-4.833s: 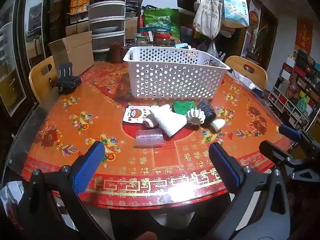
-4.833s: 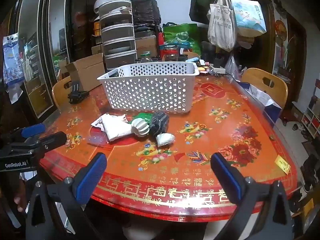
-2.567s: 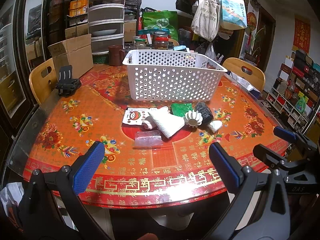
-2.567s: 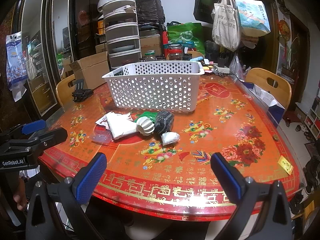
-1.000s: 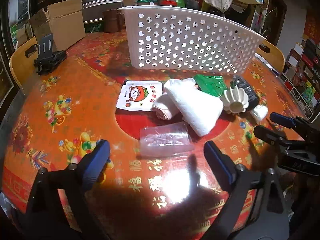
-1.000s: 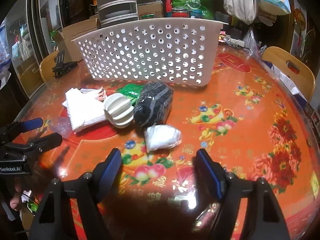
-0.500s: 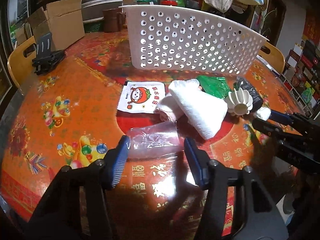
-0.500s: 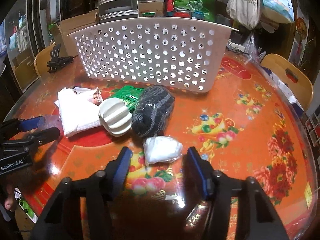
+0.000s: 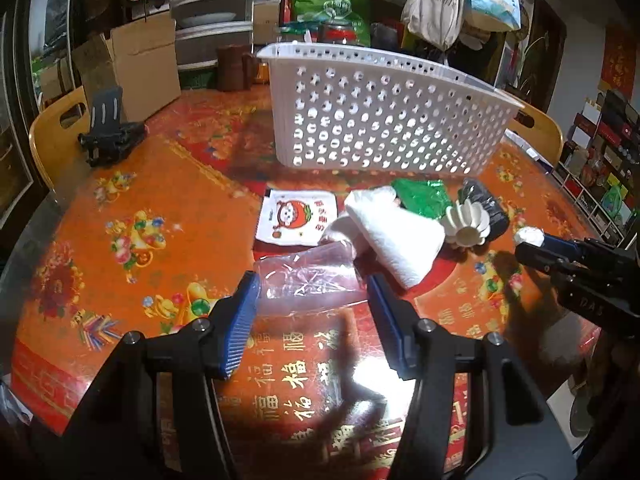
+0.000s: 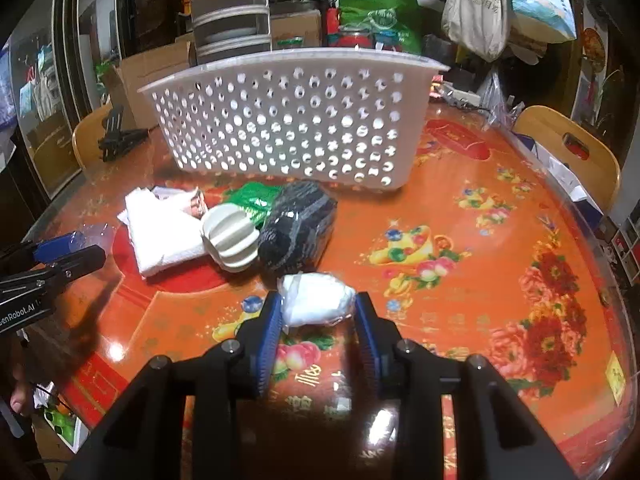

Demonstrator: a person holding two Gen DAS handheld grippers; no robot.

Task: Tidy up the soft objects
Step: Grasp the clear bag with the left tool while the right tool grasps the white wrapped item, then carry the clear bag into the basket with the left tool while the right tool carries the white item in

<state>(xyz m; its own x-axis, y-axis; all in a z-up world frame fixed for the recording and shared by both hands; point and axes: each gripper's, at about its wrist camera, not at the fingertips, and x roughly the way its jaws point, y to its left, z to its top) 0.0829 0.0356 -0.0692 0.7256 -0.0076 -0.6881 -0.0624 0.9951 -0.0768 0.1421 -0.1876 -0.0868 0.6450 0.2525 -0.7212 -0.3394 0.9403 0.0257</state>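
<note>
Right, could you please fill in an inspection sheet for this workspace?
Surface: glossy red patterned table.
Job's things: white basket; towel, green packet, dark bundle, ribbed white ball, sachet.
Clutter: black stand.
Grippers: left gripper shut on clear bag; right gripper shut on white pouch.
Cables: nothing seen.
Surroundings: chairs, boxes, hanging bags.

We see the bench (image 10: 500, 240) in glossy orange-red, patterned with flowers, fruit and gold characters. The basket (image 10: 288, 120) is white, pierced all over with holes. Beside it lie a white towel (image 9: 396, 236), a green packet (image 9: 424, 196), a black-grey striped roll (image 10: 298, 224), a cream ribbed piece (image 10: 230, 240), a white pouch (image 10: 316, 298) and a clear bag (image 9: 308, 280).
</note>
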